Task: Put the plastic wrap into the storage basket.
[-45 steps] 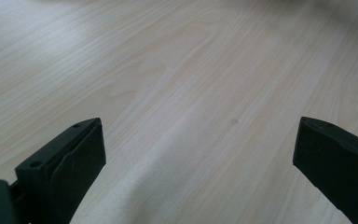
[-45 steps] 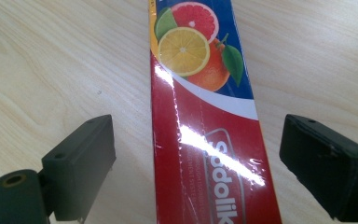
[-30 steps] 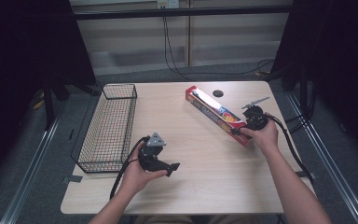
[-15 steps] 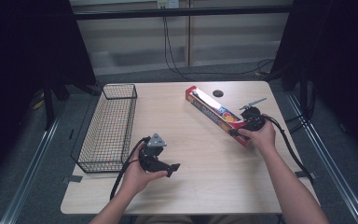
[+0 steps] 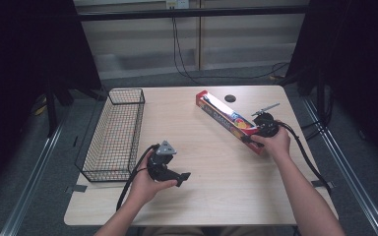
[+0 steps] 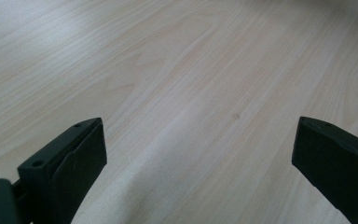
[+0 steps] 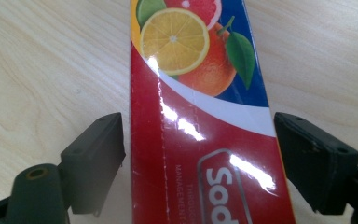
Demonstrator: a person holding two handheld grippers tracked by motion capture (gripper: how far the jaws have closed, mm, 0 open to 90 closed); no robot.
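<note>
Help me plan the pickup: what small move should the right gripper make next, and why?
Probably finish closing. The right gripper straddles the red box; its jaws have just been closing, yet a sliver of table shows beside each pad, so nothing is gripped.

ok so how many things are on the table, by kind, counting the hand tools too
long red box: 1
black wire basket: 1
small black disc by the far edge: 1
hand-held tool: 2, left tool and right tool
total: 5
</note>
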